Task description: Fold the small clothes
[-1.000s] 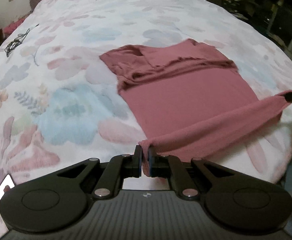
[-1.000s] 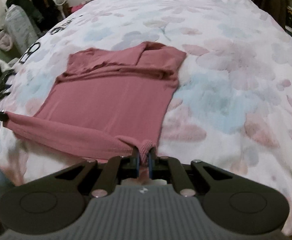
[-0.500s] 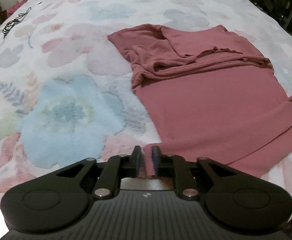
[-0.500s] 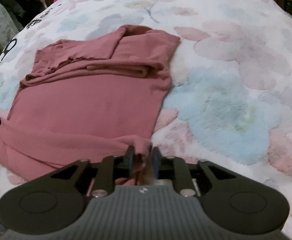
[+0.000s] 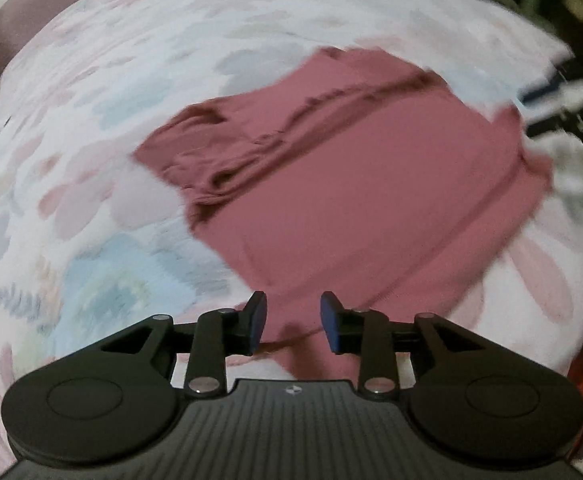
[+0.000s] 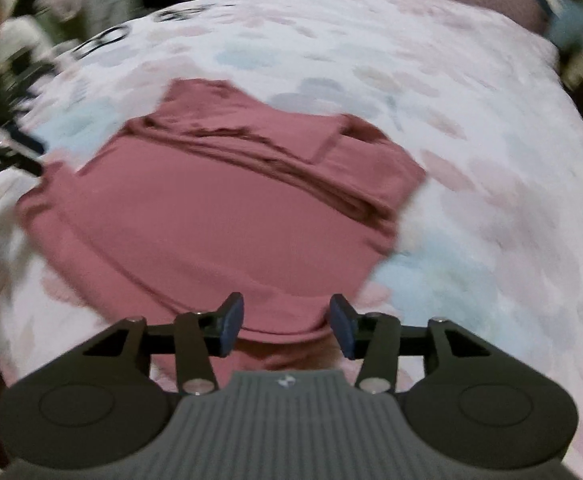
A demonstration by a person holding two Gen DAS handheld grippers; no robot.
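**Dusty-pink knit top laid down, both tongs let go**

Dusty-pink ribbed knit top (image 5: 355,184) fills the middle of the left wrist view, lying flat on the fluffy white bed cover with pastel flowers (image 5: 91,184), its bunched, folded part toward the upper left of the frame. The left tongs (image 5: 293,322) at the bottom centre have just been opening; their blue pads stand apart over the near hem, pressing on nothing.

In the right wrist view the same top (image 6: 211,216) lies centre-left, its folded band running toward the upper right. The right tongs (image 6: 287,326) have likewise just been opening and stand released, with the hem below the gap.

Both views are smeared. To do this release well, I judge the tongs should lift straight off the hem without snagging it, so the laid edge stays even for the next fold.
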